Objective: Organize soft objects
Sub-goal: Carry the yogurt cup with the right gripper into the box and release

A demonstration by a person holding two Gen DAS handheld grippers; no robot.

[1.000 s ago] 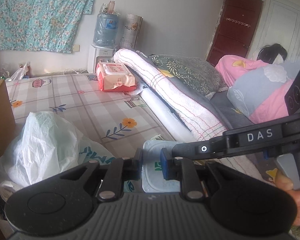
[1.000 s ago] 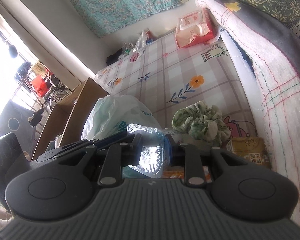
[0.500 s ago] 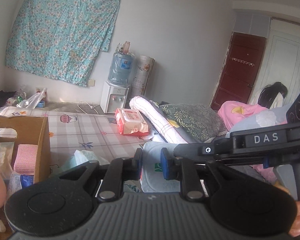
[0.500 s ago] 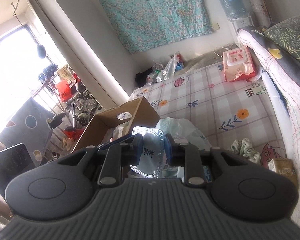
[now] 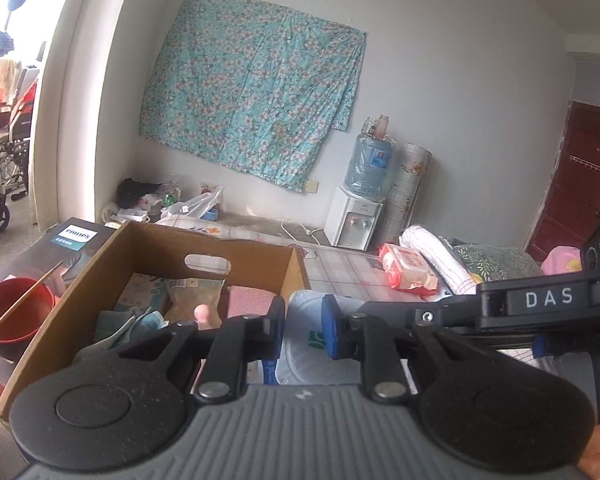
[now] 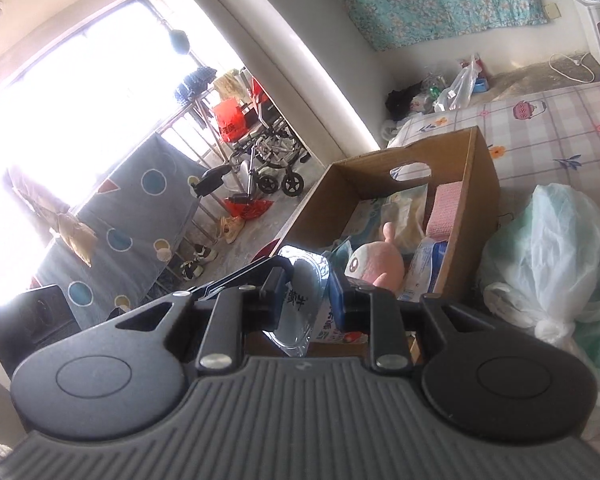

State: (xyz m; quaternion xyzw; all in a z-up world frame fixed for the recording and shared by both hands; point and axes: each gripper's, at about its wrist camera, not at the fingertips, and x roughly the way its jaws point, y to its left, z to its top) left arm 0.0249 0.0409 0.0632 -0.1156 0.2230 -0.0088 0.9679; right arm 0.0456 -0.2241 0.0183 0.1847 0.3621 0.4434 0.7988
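Both grippers are shut on one soft clear plastic pack with printed lettering. It shows between my left gripper's [image 5: 302,325] pads as pale blue-white plastic [image 5: 305,354], and between my right gripper's [image 6: 307,292] pads as shiny film [image 6: 300,312]. The pack hangs in the air near the open cardboard box [image 5: 148,242], also in the right wrist view [image 6: 482,168]. The box holds a pink plush toy [image 6: 378,264], a pink cloth [image 6: 444,208] and several packs.
A white plastic bag [image 6: 548,256] lies on the checked mattress [image 6: 552,132] right of the box. A red basin [image 5: 14,312] and a Philips carton [image 5: 74,236] stand left of it. A red wipes pack [image 5: 408,266] and rolled bedding [image 5: 436,256] lie farther right.
Both grippers have lifted the pack off the mattress and swung it left. The box has come into full view, now close below and ahead.
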